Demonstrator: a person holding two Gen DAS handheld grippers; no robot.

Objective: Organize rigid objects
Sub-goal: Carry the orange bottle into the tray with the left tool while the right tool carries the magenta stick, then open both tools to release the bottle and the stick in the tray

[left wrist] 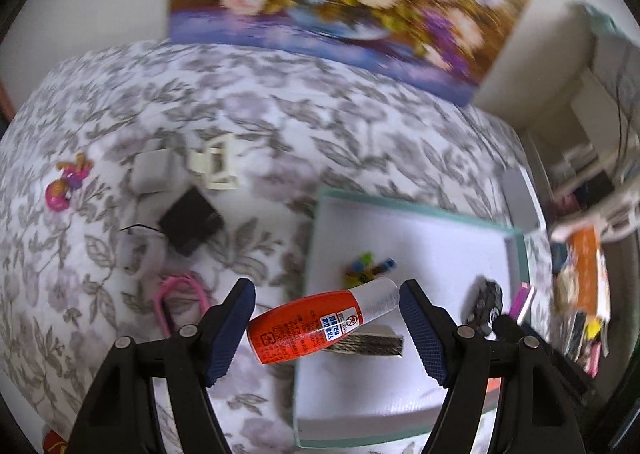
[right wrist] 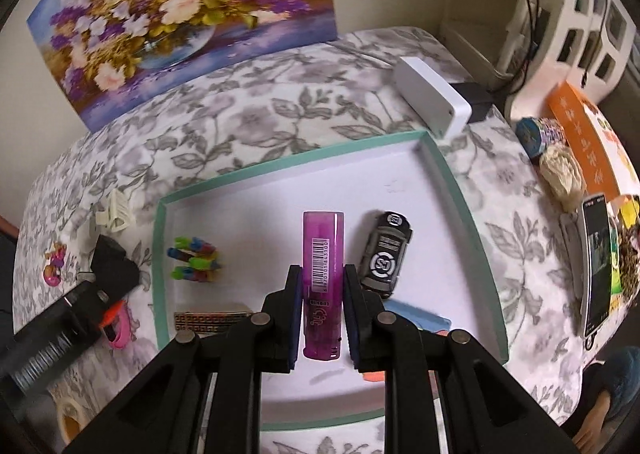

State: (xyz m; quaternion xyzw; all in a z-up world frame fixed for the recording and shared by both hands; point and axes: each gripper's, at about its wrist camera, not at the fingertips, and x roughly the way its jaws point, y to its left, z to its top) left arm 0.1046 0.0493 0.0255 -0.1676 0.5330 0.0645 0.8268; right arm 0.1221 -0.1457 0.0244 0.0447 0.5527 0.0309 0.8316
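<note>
My left gripper is shut on a red-orange bottle with a white cap, held lengthwise between the blue pads at the left rim of a white tray with a teal rim. Over the same tray, my right gripper is shut on a purple stick with a barcode, which points away from me. In the tray lie several coloured pegs, a black and grey toy car, a patterned strip and a blue flat piece.
On the floral cloth left of the tray lie a black adapter, a cream clip, a grey box, a pink figure and a pink loop. A white box and a phone sit right of it.
</note>
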